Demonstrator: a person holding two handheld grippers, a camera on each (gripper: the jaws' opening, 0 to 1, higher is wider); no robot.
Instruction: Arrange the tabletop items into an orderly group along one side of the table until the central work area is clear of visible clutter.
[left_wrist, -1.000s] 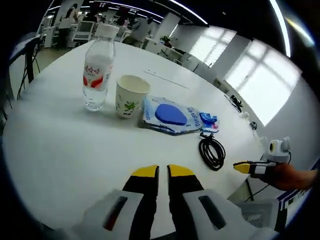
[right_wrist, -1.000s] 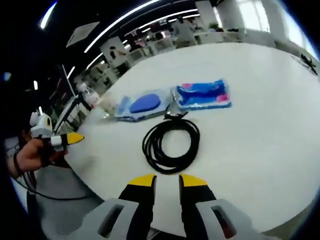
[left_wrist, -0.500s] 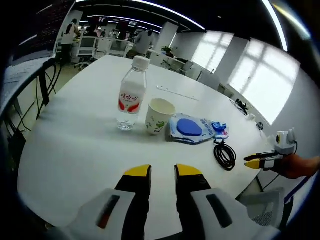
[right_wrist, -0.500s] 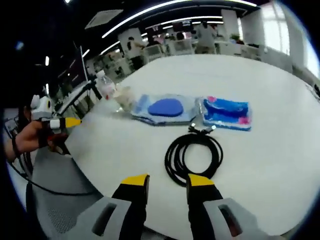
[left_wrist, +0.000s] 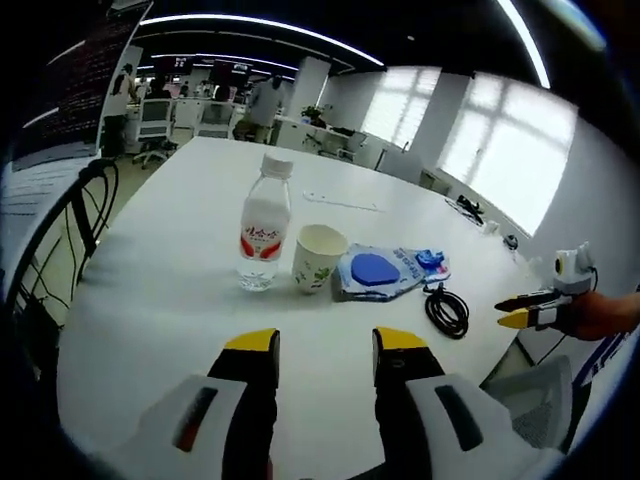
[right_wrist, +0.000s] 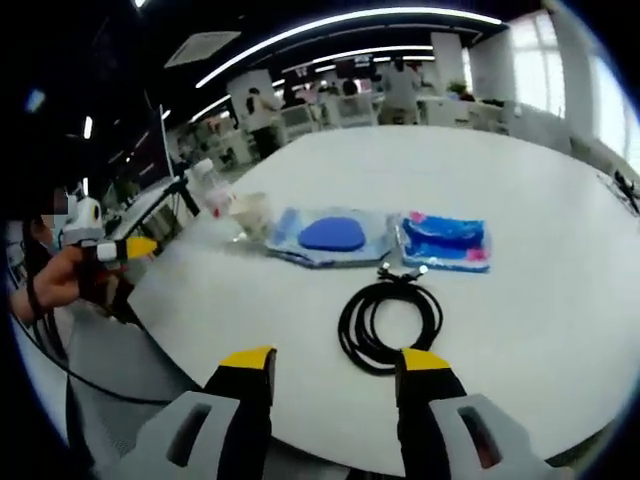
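On the white table (left_wrist: 150, 300) a clear water bottle (left_wrist: 265, 228) with a red label stands beside a paper cup (left_wrist: 318, 258). To their right lie a pouch with a blue oval (left_wrist: 375, 270), a small blue packet (left_wrist: 430, 260) and a coiled black cable (left_wrist: 447, 310). My left gripper (left_wrist: 325, 345) hovers open over the near edge, holding nothing. In the right gripper view the cable (right_wrist: 390, 320) lies just ahead of my open right gripper (right_wrist: 336, 360); the pouch (right_wrist: 325, 235), blue-pink packet (right_wrist: 445, 240), cup (right_wrist: 250, 212) and bottle (right_wrist: 212, 185) line up behind.
A hand holds the right gripper (left_wrist: 522, 310) off the table's right edge; the left gripper (right_wrist: 130, 247) shows beyond the left edge. A black chair (left_wrist: 60, 230) stands by the table. A thin white strip (left_wrist: 345, 202) lies farther back. Desks and people fill the background.
Both grippers' jaws have spread from nearly shut to wide open. Both views have pulled back from the table; the items themselves have not moved.
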